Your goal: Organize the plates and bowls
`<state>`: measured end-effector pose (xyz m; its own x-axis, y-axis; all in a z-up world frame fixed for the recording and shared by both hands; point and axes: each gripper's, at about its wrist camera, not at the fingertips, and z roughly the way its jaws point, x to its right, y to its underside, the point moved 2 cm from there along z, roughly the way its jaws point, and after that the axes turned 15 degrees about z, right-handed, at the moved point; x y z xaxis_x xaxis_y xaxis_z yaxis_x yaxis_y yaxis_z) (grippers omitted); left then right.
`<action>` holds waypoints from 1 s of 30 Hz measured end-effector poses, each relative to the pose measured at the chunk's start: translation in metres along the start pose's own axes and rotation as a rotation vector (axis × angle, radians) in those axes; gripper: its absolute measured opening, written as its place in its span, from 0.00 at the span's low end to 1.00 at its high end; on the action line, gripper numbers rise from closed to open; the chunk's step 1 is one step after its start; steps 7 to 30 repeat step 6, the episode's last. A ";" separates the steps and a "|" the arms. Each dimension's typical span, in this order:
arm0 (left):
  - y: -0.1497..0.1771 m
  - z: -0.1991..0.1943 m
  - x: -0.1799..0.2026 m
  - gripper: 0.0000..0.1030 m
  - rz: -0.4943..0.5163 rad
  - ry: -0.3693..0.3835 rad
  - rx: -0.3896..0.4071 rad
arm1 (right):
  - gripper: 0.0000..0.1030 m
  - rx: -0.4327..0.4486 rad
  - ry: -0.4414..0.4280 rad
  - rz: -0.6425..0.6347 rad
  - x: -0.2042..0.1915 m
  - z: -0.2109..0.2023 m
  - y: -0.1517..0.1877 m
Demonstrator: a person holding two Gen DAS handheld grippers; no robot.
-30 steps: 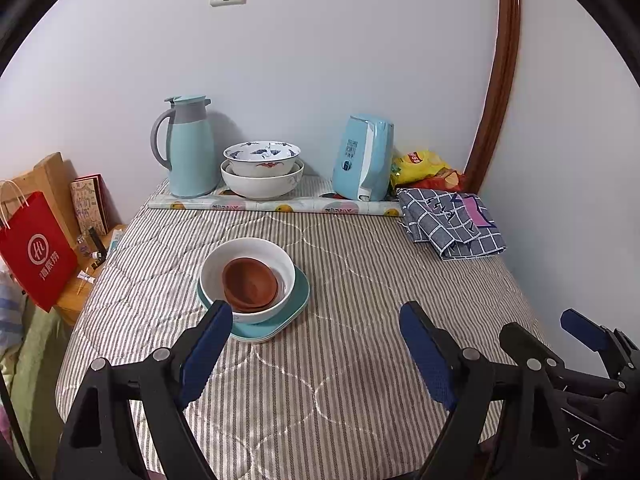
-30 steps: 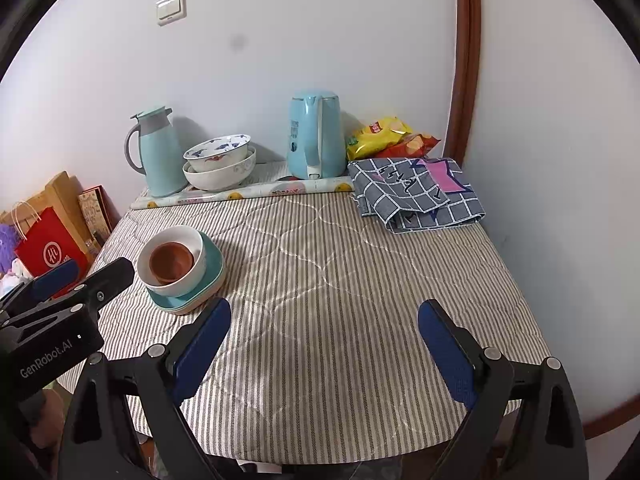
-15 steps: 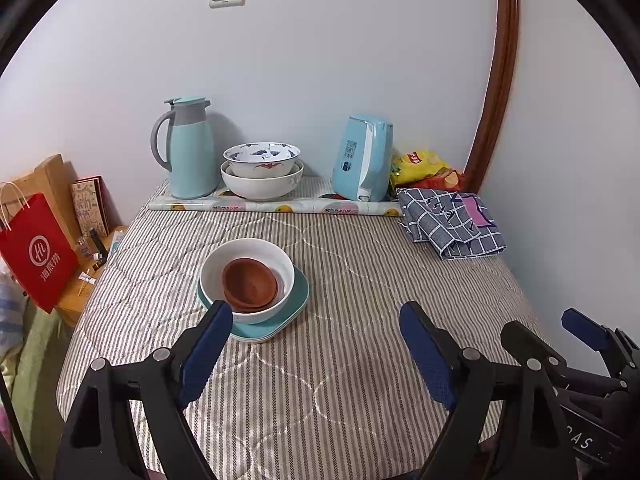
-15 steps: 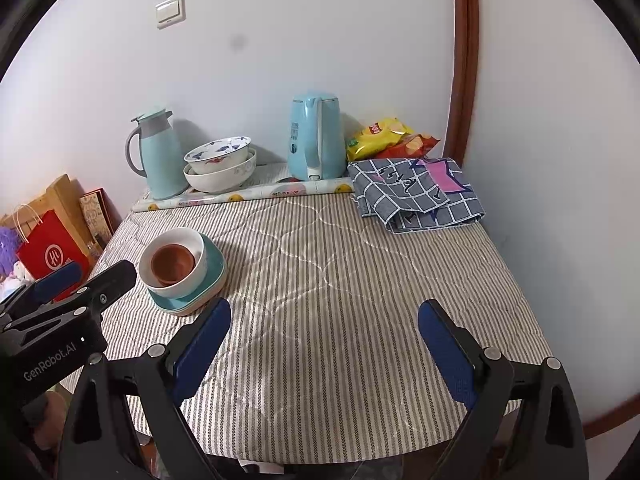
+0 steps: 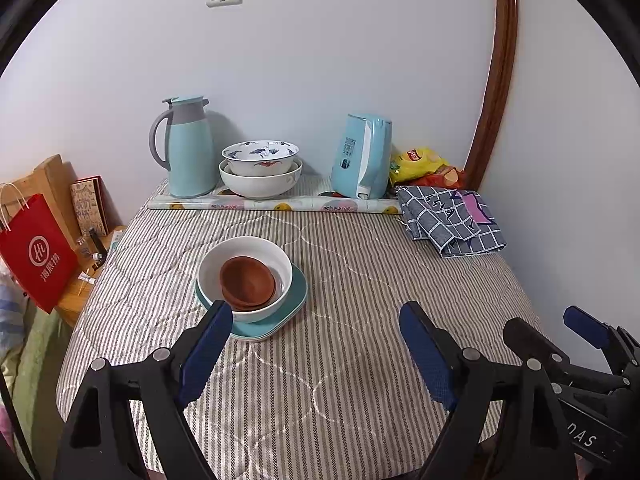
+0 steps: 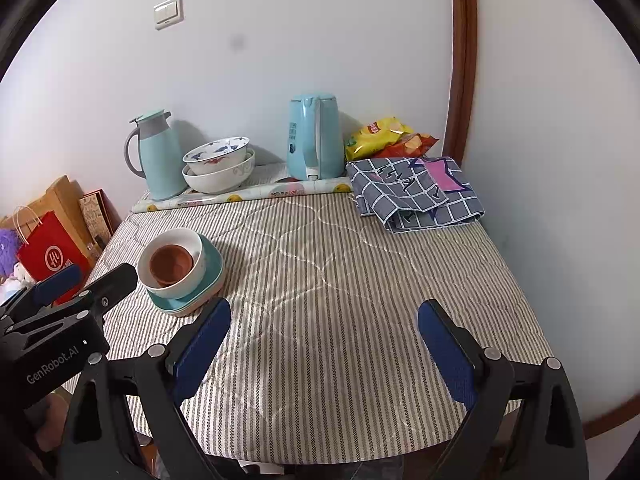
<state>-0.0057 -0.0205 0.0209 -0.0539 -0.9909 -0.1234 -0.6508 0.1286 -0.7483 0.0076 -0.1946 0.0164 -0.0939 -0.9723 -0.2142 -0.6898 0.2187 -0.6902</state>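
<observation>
On the striped tablecloth, brown bowls [image 5: 247, 285] [image 6: 170, 263] nest inside a white bowl [image 5: 264, 249] [image 6: 176, 237], which rests on stacked teal plates [image 5: 294, 300] [image 6: 212, 266]. A blue-patterned bowl [image 5: 260, 156] [image 6: 218, 154] sits in a larger white bowl [image 5: 260, 184] [image 6: 220, 178] by the back wall. My left gripper [image 5: 316, 338] hangs open above the near table, its left finger just in front of the plates. My right gripper [image 6: 324, 334] is open too, to the right of the stack, holding nothing.
A teal thermos jug [image 5: 188, 148], a blue kettle [image 5: 362, 156], snack bags [image 5: 420, 162] and a rolled patterned sheet [image 5: 276, 203] line the back wall. A folded checked cloth [image 5: 452, 220] lies at the back right. A red bag [image 5: 36, 252] stands off the table's left edge.
</observation>
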 end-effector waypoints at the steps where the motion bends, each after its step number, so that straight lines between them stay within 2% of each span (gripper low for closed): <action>1: -0.001 0.000 0.000 0.82 0.003 0.000 -0.002 | 0.91 0.001 0.000 0.001 0.000 -0.001 0.000; 30: -0.003 0.002 -0.001 0.82 0.004 0.001 0.008 | 0.91 0.004 0.001 0.002 0.000 -0.001 0.000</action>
